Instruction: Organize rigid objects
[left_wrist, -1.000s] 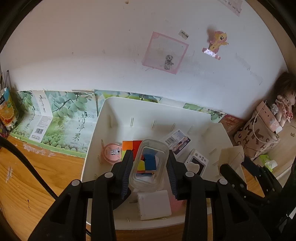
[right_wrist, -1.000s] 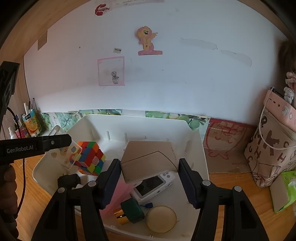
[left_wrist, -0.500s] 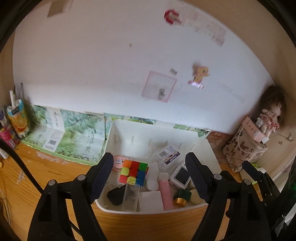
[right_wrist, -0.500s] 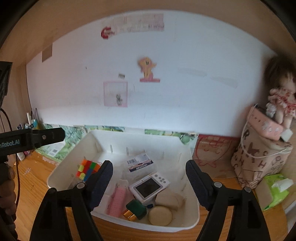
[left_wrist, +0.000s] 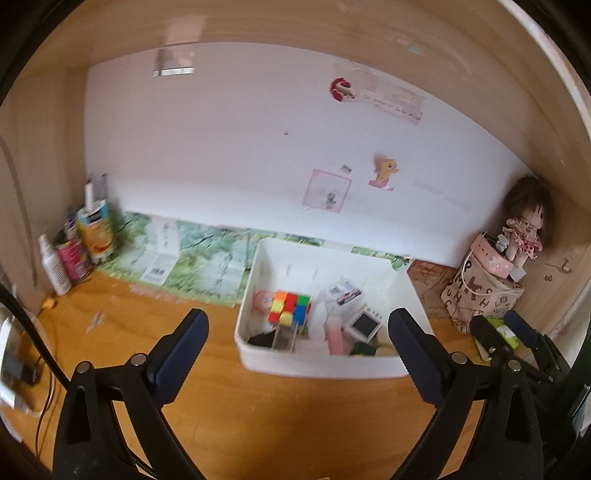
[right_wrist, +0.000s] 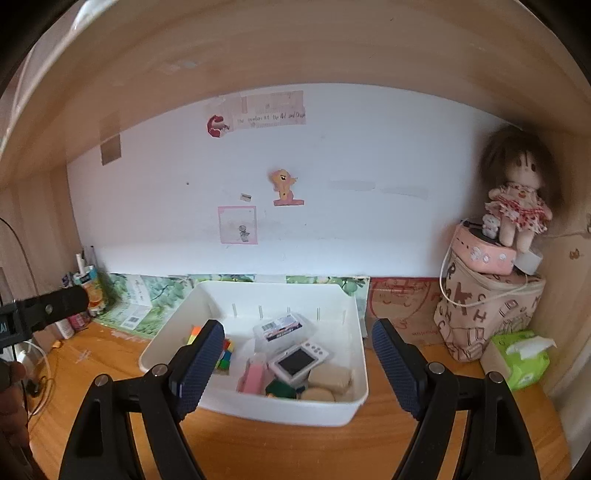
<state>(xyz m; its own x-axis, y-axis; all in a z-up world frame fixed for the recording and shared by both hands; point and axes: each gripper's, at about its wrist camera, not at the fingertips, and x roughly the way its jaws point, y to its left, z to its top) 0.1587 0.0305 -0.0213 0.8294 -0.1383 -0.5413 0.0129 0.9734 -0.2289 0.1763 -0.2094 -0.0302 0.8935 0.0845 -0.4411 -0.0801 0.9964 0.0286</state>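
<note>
A white bin (left_wrist: 295, 363) (right_wrist: 295, 410) stands on the wooden desk and holds a colour cube (left_wrist: 290, 306) (right_wrist: 225, 354), a clear plastic box (left_wrist: 284, 338), a labelled clear case (right_wrist: 282, 328), a small white screen device (left_wrist: 364, 325) (right_wrist: 299, 362), a pink item (right_wrist: 253, 376) and tan blocks (right_wrist: 328, 376). My left gripper (left_wrist: 297, 354) is open and empty, back from the bin's near side. My right gripper (right_wrist: 297, 363) is open and empty, also back from the bin.
Bottles and cartons (left_wrist: 79, 247) stand at the back left. A green printed sheet (left_wrist: 192, 262) leans against the wall. A patterned bag (right_wrist: 487, 314) with a doll (right_wrist: 517, 206) and a green tissue pack (right_wrist: 522, 356) sit at the right. Cables (left_wrist: 22, 365) lie at far left.
My left gripper let go of the clear plastic box in the bin and opened. Both grippers pulled back and up from the bin, which now looks smaller.
</note>
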